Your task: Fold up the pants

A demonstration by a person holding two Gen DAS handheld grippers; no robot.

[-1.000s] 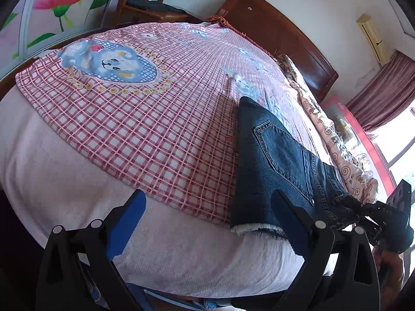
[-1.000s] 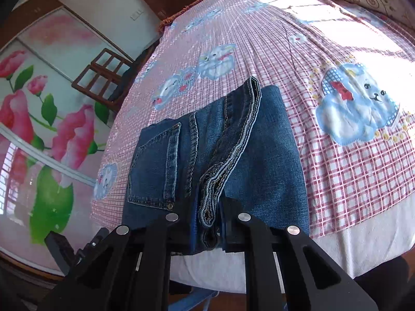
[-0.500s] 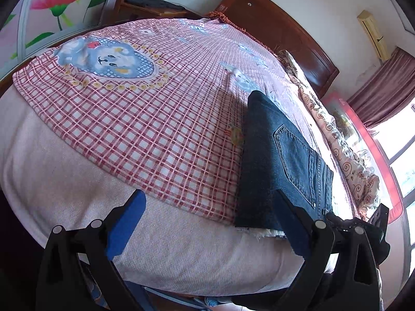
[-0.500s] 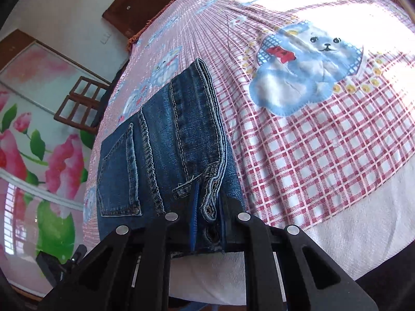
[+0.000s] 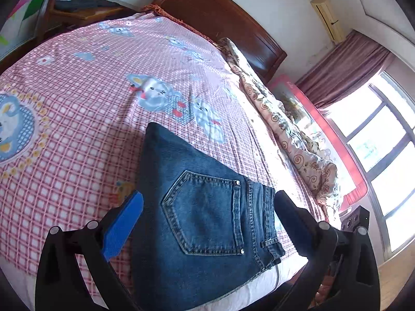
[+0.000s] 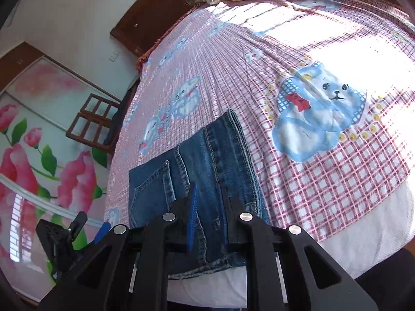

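Dark blue jeans (image 5: pixel 202 207) lie folded near the front edge of the bed, back pocket up. My left gripper (image 5: pixel 207 212) is wide open, a finger on each side of the folded jeans, low over them. In the right wrist view the jeans (image 6: pixel 207 171) run away from me, and my right gripper (image 6: pixel 210 207) has its jaws a little apart around the waistband end, which hangs over the bed edge. The left gripper (image 6: pixel 77 230) shows at the lower left of that view.
The bed carries a pink checked cover (image 5: pixel 77 103) with blue bear prints. A rolled floral quilt (image 5: pixel 285 129) lies along its right side by a red rail. A wooden headboard (image 5: pixel 220 18) and chair (image 5: pixel 77 2) stand beyond. A flower-painted wardrobe (image 6: pixel 39 155) is at left.
My left gripper has swung right and forward from the bed's bare side to straddle the jeans. My right gripper's jaws have parted from their tight pinch on the waistband.
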